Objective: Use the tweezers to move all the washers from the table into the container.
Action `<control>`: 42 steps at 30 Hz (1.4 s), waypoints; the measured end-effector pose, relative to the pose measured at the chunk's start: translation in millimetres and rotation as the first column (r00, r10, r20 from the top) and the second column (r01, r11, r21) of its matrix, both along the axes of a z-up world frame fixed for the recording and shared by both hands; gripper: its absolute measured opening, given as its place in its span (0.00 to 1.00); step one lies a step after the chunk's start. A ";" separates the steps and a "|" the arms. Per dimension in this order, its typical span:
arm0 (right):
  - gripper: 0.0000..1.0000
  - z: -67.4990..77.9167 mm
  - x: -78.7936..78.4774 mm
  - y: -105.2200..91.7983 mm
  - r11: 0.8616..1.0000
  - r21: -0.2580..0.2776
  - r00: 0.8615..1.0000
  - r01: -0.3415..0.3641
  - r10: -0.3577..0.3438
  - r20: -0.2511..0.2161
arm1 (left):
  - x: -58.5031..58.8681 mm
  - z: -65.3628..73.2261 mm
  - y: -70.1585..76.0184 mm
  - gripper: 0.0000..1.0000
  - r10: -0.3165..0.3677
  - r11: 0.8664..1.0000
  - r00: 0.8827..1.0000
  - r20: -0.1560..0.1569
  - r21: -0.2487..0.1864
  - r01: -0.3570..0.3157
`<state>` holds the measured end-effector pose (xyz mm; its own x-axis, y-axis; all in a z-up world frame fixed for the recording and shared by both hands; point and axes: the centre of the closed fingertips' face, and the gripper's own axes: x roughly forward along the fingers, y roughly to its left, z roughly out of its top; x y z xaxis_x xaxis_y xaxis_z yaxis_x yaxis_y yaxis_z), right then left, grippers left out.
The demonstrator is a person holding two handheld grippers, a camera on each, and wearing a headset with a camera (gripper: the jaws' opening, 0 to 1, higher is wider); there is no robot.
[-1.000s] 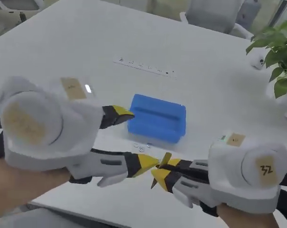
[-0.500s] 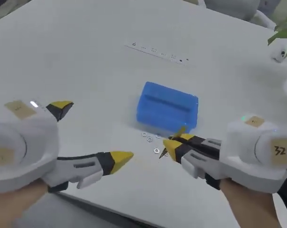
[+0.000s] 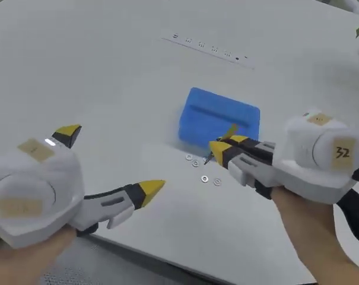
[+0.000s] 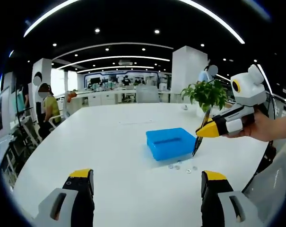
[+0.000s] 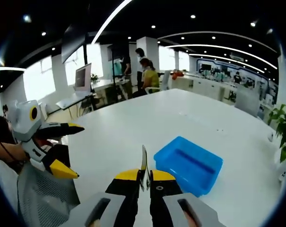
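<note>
right gripper point(image 3: 218, 147), pinching slim metal tweezers point(image 4: 195, 144), has neared small silver washers point(image 3: 204, 179) below its tips; left gripper point(image 3: 111, 159) gapes. steep poking could skid washers away.

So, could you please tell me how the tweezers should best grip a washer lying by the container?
Take a washer by its rim, probably: one tip in the hole, one outside, coming down from above. It lies flat on the table, so no edge stands up for a sideways pinch. The right tool holds the tweezers pointing down beside it.
</note>
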<state>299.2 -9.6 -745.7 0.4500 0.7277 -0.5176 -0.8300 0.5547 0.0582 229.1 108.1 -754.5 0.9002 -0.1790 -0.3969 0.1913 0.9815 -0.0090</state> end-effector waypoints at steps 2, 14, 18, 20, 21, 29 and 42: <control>0.04 -2.8 5.6 0.9 1.000 0.005 1.000 0.013 -0.013 -0.008 | -1.1 0.8 2.7 0.96 0.007 1.000 1.000 0.010 0.013 -0.007; 0.04 -17.5 37.1 8.1 0.995 0.004 0.995 0.100 -0.100 0.010 | -0.9 -0.9 5.9 0.93 -0.003 1.000 1.000 0.014 0.012 0.003; 0.04 -21.3 44.2 9.7 0.993 0.006 0.993 0.121 -0.121 0.013 | -0.5 2.6 10.9 0.95 0.019 1.000 0.999 0.030 0.007 -0.019; 0.04 -24.3 46.4 10.7 0.992 0.000 0.992 0.123 -0.123 0.016 | -0.3 8.1 12.8 0.95 0.029 1.000 0.998 0.057 -0.006 -0.029; 0.04 -26.8 47.4 11.4 0.993 -0.009 0.993 0.119 -0.119 0.022 | -0.1 10.3 13.7 0.95 0.034 0.999 0.997 0.068 -0.011 -0.033; 0.04 -36.6 52.4 14.4 0.992 -0.037 0.992 0.120 -0.118 0.053 | 0.0 7.1 16.0 0.95 0.045 0.999 0.997 0.055 -0.002 -0.045; 0.04 -48.6 52.9 21.3 0.989 -0.033 0.989 0.147 -0.146 0.022 | -0.9 8.9 19.1 0.93 0.059 0.998 0.996 0.064 0.006 -0.059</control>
<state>352.1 11.6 -794.3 0.5609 0.6352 -0.5309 -0.7403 0.6719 0.0217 228.2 127.1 -745.6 0.9328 -0.1218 -0.3392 0.1328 0.9911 0.0094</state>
